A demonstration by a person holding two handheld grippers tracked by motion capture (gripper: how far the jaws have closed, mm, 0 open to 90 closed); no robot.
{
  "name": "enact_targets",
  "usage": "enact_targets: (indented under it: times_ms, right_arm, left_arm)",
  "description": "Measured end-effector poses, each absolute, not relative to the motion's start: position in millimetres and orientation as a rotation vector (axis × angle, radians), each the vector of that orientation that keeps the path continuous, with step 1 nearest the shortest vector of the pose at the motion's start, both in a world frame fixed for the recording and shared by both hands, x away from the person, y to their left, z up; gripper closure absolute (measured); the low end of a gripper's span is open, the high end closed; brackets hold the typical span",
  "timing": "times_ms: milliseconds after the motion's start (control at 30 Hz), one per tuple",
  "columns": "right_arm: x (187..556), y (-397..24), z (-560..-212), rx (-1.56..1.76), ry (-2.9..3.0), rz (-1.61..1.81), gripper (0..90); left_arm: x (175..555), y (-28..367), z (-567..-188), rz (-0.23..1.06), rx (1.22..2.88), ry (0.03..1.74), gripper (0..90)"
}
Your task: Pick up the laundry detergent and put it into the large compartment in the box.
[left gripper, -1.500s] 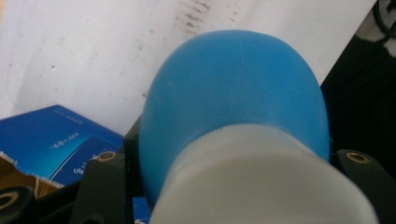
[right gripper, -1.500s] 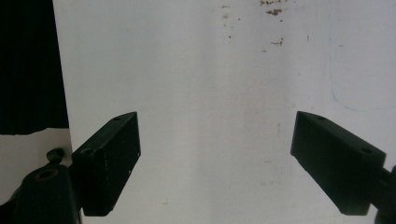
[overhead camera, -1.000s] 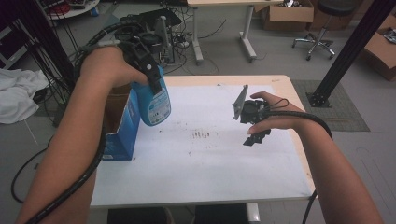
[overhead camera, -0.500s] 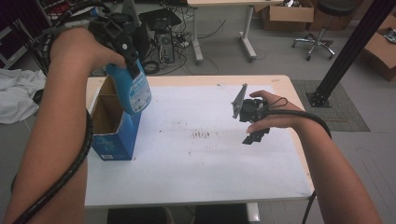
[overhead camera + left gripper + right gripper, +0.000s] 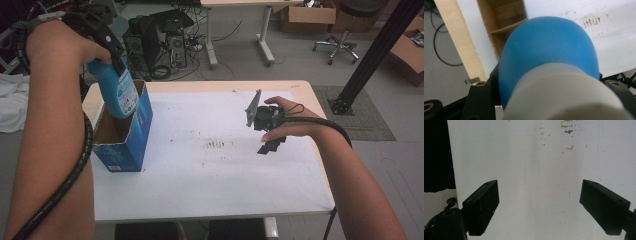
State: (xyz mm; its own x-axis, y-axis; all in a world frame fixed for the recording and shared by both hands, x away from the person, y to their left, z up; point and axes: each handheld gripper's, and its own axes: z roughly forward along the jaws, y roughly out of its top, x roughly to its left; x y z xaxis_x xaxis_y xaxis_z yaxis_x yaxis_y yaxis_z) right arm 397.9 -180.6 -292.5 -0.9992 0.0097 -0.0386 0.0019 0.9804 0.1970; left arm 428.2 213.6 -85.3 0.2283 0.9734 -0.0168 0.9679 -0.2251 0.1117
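From above, the left gripper (image 5: 107, 42) is raised over the tabletop's left edge, clamped around the neck of a blue bottle (image 5: 117, 92). The bottle hangs tilted, its lower end dipping into the open top of a blue cardboard box (image 5: 131, 135) that stands near the left edge of the white tabletop (image 5: 225, 175). The left gripper view adds what the high view cannot — the bottle's rounded blue shoulder (image 5: 549, 47) and its ribbed white cap (image 5: 564, 95) seen from right behind, wedged between the black jaws, with the box's brown inside (image 5: 504, 22) and a flap directly beyond it.

The right gripper (image 5: 267, 131) sits low over the right half of the tabletop, well apart from the box, held in the person's right hand (image 5: 287, 122) with its grey plate (image 5: 253, 107) standing up. How its jaws stand is hard to read from above; the right gripper view settles it — both black jaws are spread wide over bare white surface with nothing between them.

A patch of brown specks (image 5: 216, 145) marks the middle of the tabletop. Beyond the far edge stand computer towers (image 5: 167, 42) in a tangle of cables, another table's legs (image 5: 267, 35) and an office chair (image 5: 342, 35); a black post (image 5: 372, 55) slants up at the right.
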Motion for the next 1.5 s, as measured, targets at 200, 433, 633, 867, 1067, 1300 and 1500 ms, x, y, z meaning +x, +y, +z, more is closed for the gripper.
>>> enact_targets:
  times_ms: [200, 433, 633, 867, 1067, 1300, 1500]
  right_arm:
    - [397.2, -176.7, -294.4, -0.005, 3.088, 0.307, 16.1]
    - [397.7, -175.1, -294.0, -0.016, 3.087, 0.312, 16.1]
    - [397.4, -174.5, -293.3, -0.021, 3.087, 0.315, 16.1]
    - [396.7, -175.5, -292.6, -0.015, 3.088, 0.309, 16.1]
    - [396.7, -176.1, -291.7, -0.014, 3.087, 0.309, 16.1]
    - [396.7, -174.8, -292.7, -0.014, 3.086, 0.310, 16.1]
    - [397.3, -174.7, -293.3, -0.016, 3.086, 0.311, 16.1]
  left_arm:
    - [424.7, 221.8, -84.2, 0.126, 2.352, 1.964, 40.4]
    - [420.5, 234.3, -85.0, 0.136, 2.316, 2.008, 40.4]
    - [421.0, 242.6, -94.3, 0.129, 2.308, 2.028, 40.4]
    - [423.4, 249.3, -111.8, 0.105, 2.307, 2.029, 40.4]
    - [425.3, 253.1, -127.8, 0.094, 2.306, 2.030, 40.4]
    - [427.6, 256.2, -146.3, 0.058, 2.304, 2.036, 40.4]
    - [429.5, 257.0, -162.6, 0.047, 2.303, 2.036, 40.3]
